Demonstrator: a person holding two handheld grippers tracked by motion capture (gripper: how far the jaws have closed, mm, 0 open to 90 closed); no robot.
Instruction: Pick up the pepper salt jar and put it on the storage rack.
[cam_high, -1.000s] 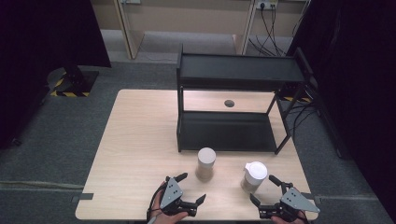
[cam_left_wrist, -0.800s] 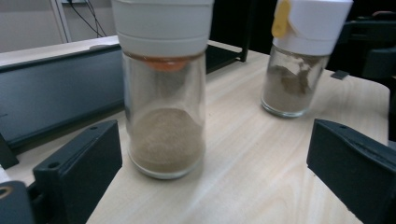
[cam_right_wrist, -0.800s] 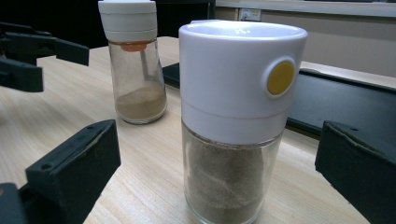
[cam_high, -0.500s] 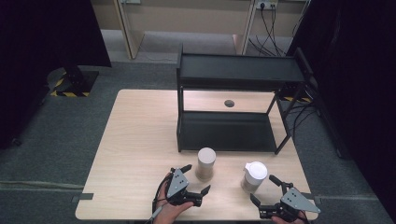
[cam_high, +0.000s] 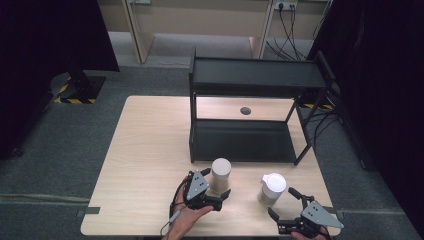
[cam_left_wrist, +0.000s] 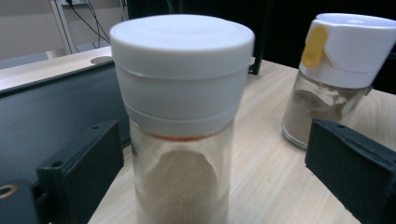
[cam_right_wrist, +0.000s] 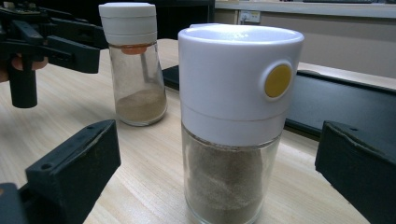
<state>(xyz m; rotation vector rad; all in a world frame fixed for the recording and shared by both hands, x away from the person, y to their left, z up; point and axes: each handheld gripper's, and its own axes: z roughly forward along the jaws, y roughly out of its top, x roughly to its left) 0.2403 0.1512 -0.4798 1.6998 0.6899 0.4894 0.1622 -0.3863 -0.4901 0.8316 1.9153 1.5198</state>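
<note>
Two glass spice jars with powder stand near the table's front edge. The plain white-capped jar stands between the jaws of my left gripper, which is open, with a gap on each side. The jar with a white lid and yellow button stands upright between the jaws of my right gripper, also open and apart from it. The right gripper view also has the plain-capped jar and the left gripper farther off.
A black two-tier rack stands on the wooden table just behind the jars, both of its shelves bare. A round cable hole lies behind it. Grey floor surrounds the table.
My left gripper has moved forward and right, so its jaws now straddle the plain-capped jar. The right gripper and both jars have hardly moved.
</note>
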